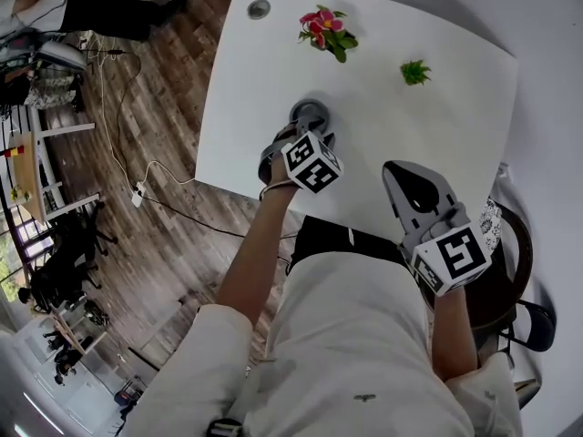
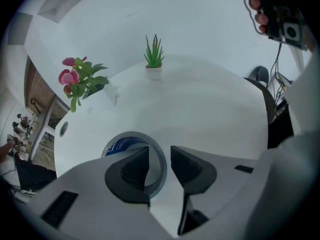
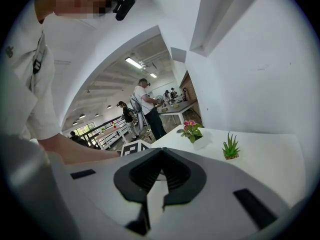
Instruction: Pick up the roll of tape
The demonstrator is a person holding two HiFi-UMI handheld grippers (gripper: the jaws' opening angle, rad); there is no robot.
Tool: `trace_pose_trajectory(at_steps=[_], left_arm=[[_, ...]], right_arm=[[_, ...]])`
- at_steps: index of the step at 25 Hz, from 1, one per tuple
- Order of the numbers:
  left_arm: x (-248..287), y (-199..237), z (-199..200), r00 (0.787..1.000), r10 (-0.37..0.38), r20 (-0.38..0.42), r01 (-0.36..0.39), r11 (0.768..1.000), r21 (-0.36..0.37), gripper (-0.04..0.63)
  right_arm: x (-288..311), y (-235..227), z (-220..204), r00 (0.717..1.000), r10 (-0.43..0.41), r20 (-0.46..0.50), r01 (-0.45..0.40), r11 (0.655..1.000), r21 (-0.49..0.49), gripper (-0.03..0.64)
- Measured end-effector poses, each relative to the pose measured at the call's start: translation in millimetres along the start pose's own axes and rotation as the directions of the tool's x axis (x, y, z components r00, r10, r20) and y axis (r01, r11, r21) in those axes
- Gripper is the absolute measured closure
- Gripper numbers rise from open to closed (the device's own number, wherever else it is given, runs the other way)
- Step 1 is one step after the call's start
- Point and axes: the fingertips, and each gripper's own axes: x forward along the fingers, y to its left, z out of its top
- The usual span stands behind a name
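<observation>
The roll of tape (image 1: 311,114) is grey with a blue-printed core and lies flat on the white table (image 1: 401,116), near its left front edge. My left gripper (image 1: 305,129) points steeply down onto it. In the left gripper view one finger (image 2: 131,170) sits inside the hole of the roll of tape (image 2: 125,140) and the other finger (image 2: 192,166) is outside, with the roll's wall between them and a thin gap still showing. My right gripper (image 1: 402,170) hovers over the table's front edge, shut with nothing in it; its jaws (image 3: 161,151) meet at the tips.
A pot of pink flowers (image 1: 326,30) and a small green plant (image 1: 415,72) stand at the far side of the table. A round metal cap (image 1: 259,9) is set in the far left corner. A chair (image 1: 510,276) stands at the right. People stand in the background.
</observation>
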Motion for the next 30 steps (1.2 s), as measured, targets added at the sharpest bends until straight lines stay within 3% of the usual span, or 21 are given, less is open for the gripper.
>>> trace_pose_trajectory(at_steps=[16,30], left_arm=[[12,-1,-6,0.997,0.007,-0.071,0.002,0.992,0.128,0.466],[13,0,-7,0.995,0.037,-0.090,-0.023,0.988,0.150,0.469]], right_arm=[[3,0,-5,1.000,-0.016,-0.005,0.016,1.000,0.018,0.609],[0,0,-4,1.000,-0.020,-0.004,0.020,1.000,0.018,0.609]])
